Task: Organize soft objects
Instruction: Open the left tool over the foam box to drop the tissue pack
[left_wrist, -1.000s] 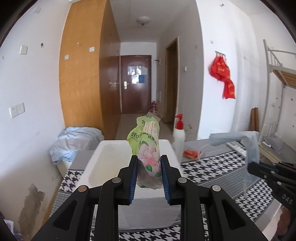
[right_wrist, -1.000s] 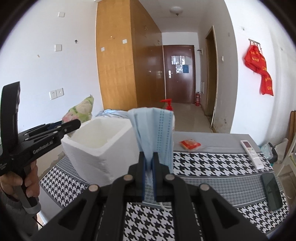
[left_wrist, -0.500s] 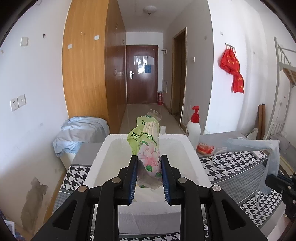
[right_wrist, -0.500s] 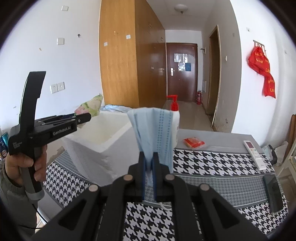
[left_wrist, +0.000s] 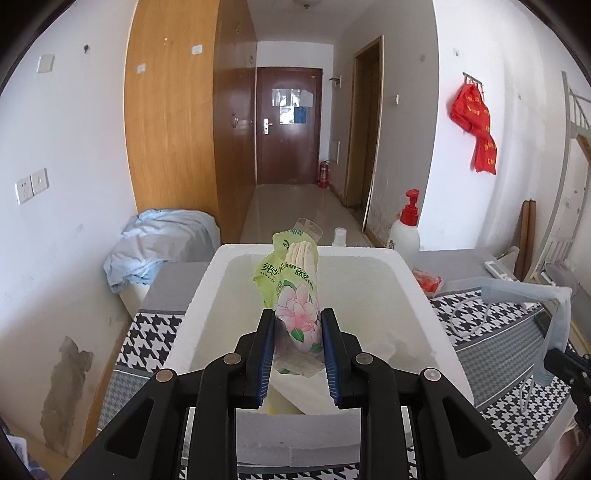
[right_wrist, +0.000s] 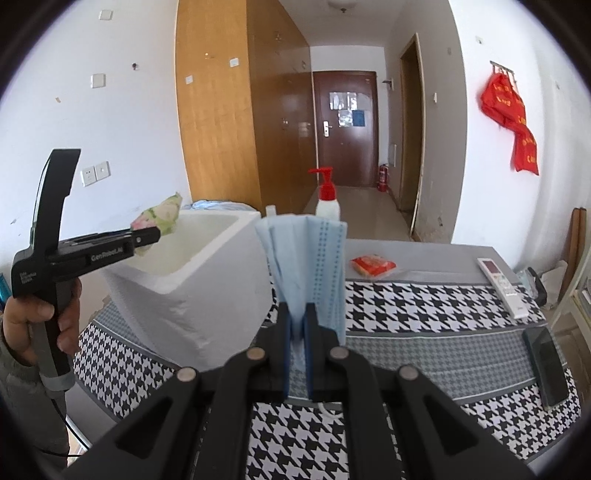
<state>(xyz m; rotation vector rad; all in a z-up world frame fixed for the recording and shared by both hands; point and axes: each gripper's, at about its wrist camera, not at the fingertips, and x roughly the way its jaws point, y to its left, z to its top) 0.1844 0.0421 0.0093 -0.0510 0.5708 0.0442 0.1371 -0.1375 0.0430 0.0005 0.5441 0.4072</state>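
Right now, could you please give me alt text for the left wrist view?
The left gripper holds a flowered green tissue pack over an open white foam box on a checked table. At the right edge, the right gripper holds a blue face mask; a hallway with a brown door lies beyond.

Hidden and cut off — both wrist views

The tissue pack's lower end was hidden between the pads; the foam box's floor lay behind it — the phone's screen was too dark to read.
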